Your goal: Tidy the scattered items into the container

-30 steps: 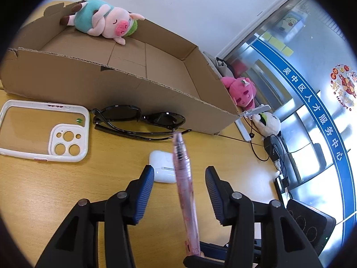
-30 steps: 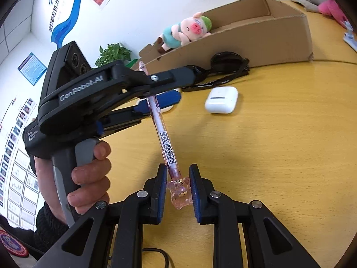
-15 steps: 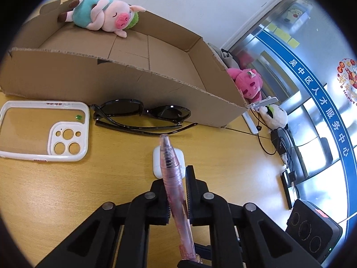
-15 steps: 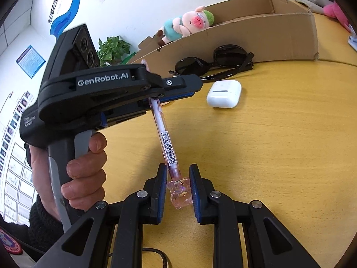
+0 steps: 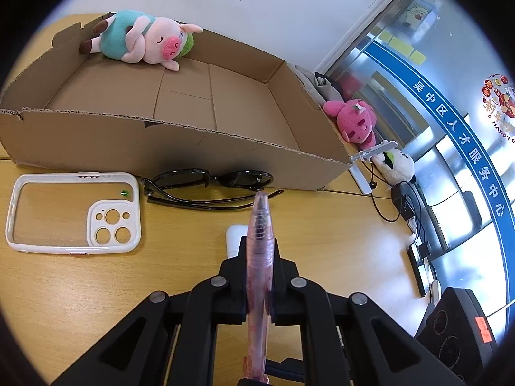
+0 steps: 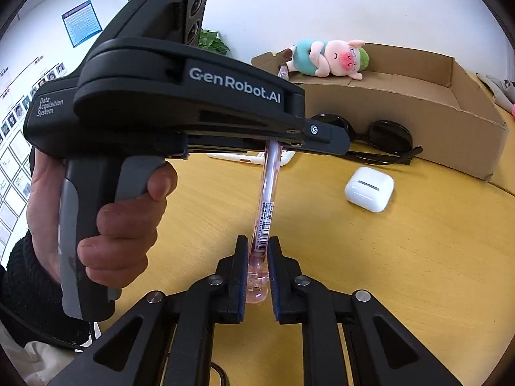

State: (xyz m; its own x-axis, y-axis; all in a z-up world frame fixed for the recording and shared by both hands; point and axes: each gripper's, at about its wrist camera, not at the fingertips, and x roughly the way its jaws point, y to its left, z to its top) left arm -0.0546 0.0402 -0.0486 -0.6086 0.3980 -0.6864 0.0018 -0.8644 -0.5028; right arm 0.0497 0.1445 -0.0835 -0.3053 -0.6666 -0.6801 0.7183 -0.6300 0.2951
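Note:
Both grippers hold one pink translucent pen. My left gripper is shut on its upper barrel. My right gripper is shut on its lower end, and the pen stands nearly upright above the table. The cardboard box lies behind, with a plush pig on its back wall. Black sunglasses, a white phone case and a white earbud case lie on the wooden table in front of the box.
A pink plush and a white plush sit right of the box, with cables and a black device further right. A potted plant stands behind the box.
My left gripper was open around the pen a second ago and has shut on its barrel. Both grippers have moved with the pen closer to the box. The right grip is unchanged.

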